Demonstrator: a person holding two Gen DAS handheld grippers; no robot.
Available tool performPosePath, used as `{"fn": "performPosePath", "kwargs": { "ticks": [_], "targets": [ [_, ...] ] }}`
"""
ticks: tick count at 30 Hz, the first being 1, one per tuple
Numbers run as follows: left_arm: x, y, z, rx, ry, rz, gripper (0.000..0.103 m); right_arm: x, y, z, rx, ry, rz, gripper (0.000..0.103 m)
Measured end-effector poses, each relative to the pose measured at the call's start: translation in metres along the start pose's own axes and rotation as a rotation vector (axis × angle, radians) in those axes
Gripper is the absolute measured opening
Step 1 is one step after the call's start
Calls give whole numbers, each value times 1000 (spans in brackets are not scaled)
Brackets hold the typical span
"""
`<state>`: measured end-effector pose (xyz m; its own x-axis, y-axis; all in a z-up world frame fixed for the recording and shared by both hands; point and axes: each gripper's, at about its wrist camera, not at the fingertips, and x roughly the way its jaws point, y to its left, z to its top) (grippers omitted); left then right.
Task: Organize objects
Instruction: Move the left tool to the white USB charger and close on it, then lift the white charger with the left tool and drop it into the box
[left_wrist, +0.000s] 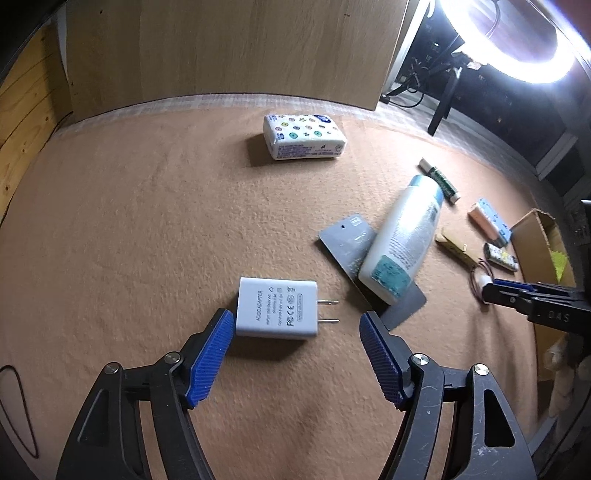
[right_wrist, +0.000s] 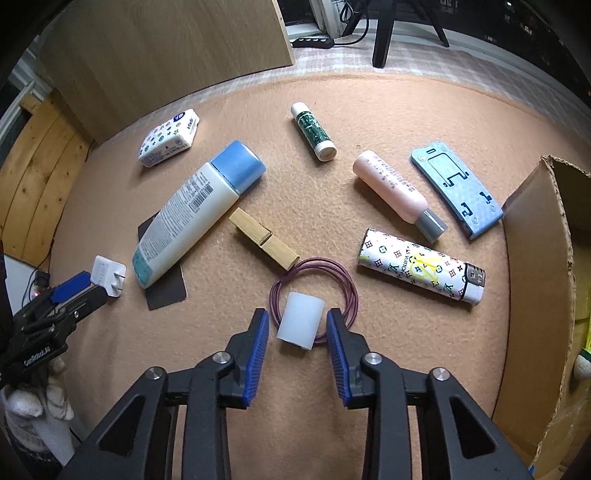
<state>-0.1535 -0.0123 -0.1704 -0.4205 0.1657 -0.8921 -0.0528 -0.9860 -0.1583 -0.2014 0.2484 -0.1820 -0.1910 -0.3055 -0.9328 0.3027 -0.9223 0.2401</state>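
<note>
We hold our left gripper (left_wrist: 295, 325) spread wide around one white power adapter (left_wrist: 277, 313), and our right gripper (right_wrist: 296, 326) apart, flanking one white cap (right_wrist: 301, 320) inside one wire coil (right_wrist: 347, 284). Beyond the cap lie one clothespin (right_wrist: 263, 242), three bottles, one lip balm (right_wrist: 313, 131), one tissue pack (right_wrist: 169, 138).

My tongs (right_wrist: 295, 332) have ribbed blue pads (right_wrist: 255, 363) on black arms. The counter (right_wrist: 406, 110) wears peach felt. On it lie a white plug adapter (left_wrist: 276, 313) with grey print, a white bottle (right_wrist: 184, 218) with a blue cap, a white tissue pack (right_wrist: 169, 138) dotted in blue and green, a pale pink bottle (right_wrist: 391, 188) with a grey cap, a white monogram-patterned tube (right_wrist: 417, 271), and a maroon wire coil (right_wrist: 314, 291).
</note>
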Motion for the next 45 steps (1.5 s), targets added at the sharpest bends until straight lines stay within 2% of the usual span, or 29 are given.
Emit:
{"fn": "performPosePath", "kwargs": {
  "ticks": [8, 14, 15, 22, 34, 45],
  "targets": [
    [11, 8, 2, -21, 7, 12, 73, 2, 2, -4, -20, -2, -8, 20],
    [13, 11, 2, -30, -5, 12, 55, 3, 1, -5, -21, -2, 0, 18],
    [13, 10, 3, -28, -6, 12, 54, 2, 1, -5, -22, -2, 1, 17],
    [12, 10, 2, -27, -15, 10, 54, -2, -4, -6, -11, -13, 20, 12],
    [-9, 10, -3, -39, -46, -3, 53, -30, -11, -12, 7, -72, 50, 12],
    [-48, -27, -2, 6, -115, -58, 53, -74, -23, -30, 16, -147, 83, 12]
  ]
}}
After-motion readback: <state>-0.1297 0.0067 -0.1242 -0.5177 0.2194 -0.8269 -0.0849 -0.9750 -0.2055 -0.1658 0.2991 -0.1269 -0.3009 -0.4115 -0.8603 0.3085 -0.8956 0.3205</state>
